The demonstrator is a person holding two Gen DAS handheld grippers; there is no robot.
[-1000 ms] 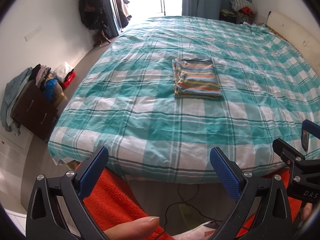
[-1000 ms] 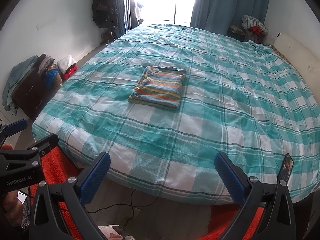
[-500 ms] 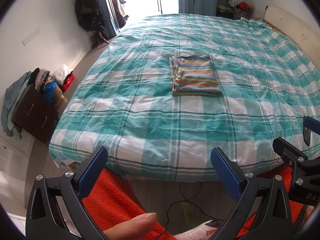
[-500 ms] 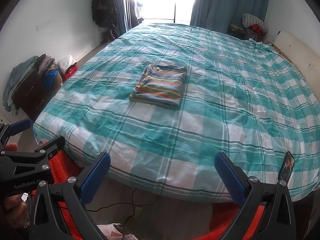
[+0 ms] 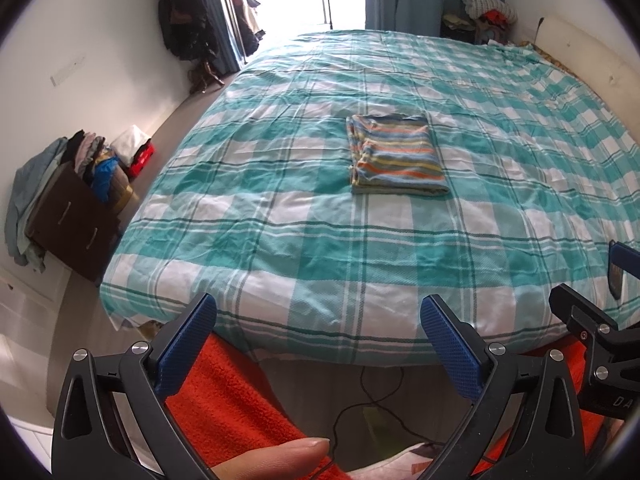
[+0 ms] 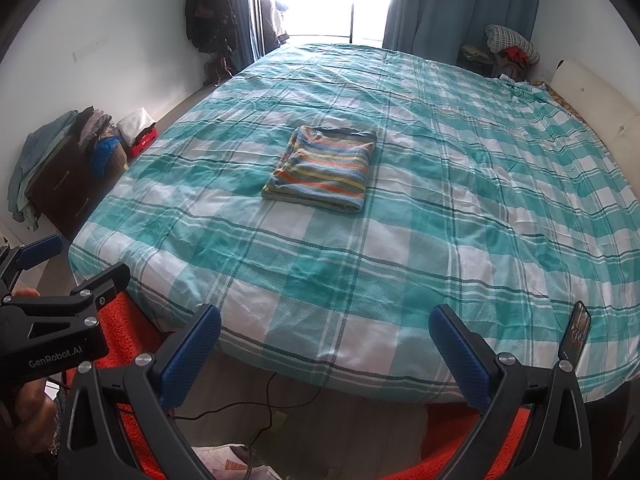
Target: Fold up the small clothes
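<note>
A small striped garment [image 5: 396,156] lies folded into a neat rectangle in the middle of the teal checked bed [image 5: 320,248]; it also shows in the right wrist view [image 6: 324,170]. My left gripper [image 5: 318,328] is open and empty, held off the near edge of the bed, well short of the garment. My right gripper [image 6: 324,338] is open and empty too, beside the left one, also off the near edge. Each gripper shows at the edge of the other's view.
A dark cabinet piled with clothes [image 5: 76,200] stands by the left wall. Clothes hang by the window door [image 5: 188,12]. A phone [image 6: 576,336] stands at the bed's near right edge. Orange cloth [image 5: 228,400] and a cable [image 6: 256,404] lie below the grippers.
Both grippers have drifted slightly, so the bed and garment shift a little in view. The garment stays folded and untouched. Both grippers stay open.
</note>
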